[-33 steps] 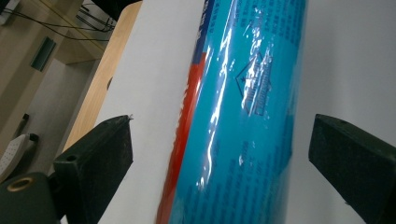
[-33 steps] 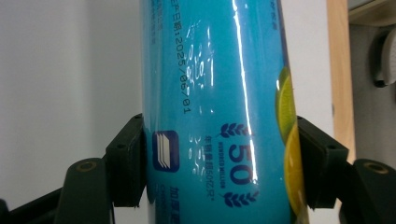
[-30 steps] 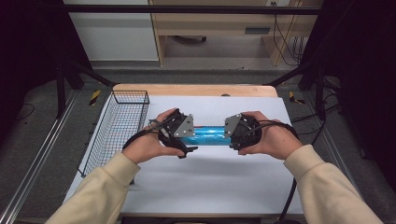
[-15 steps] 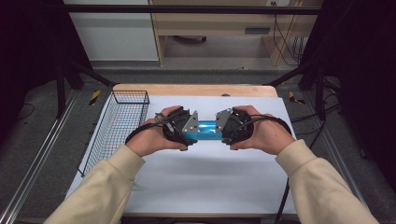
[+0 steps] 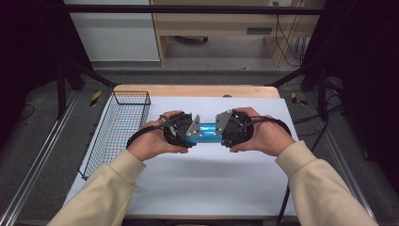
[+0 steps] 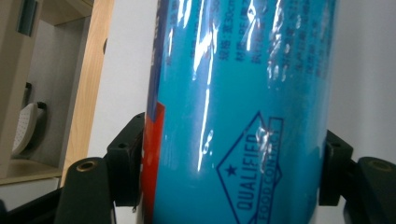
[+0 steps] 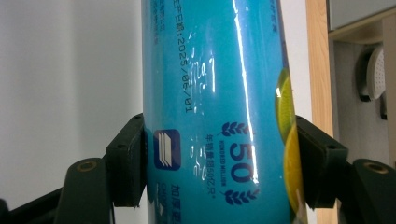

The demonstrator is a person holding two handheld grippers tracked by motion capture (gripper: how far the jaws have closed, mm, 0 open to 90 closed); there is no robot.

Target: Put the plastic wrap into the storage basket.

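A glossy blue roll of cling film lies level between my two grippers above the white table top. My left gripper holds its left end; its jaws have just been closing, and in the left gripper view both pads press the blue roll. At the other end my right gripper is shut on the roll, pads tight on both sides. The grey plates on both grippers face each other across the short blue stretch.
A black wire basket stands at the table's left side. The wooden table edge runs along the back, with a cabinet and cables behind. Dark frame posts stand at both sides.
The two hands have come closer together, so less of the blue roll shows between them. The left gripper has closed onto the roll's left end.
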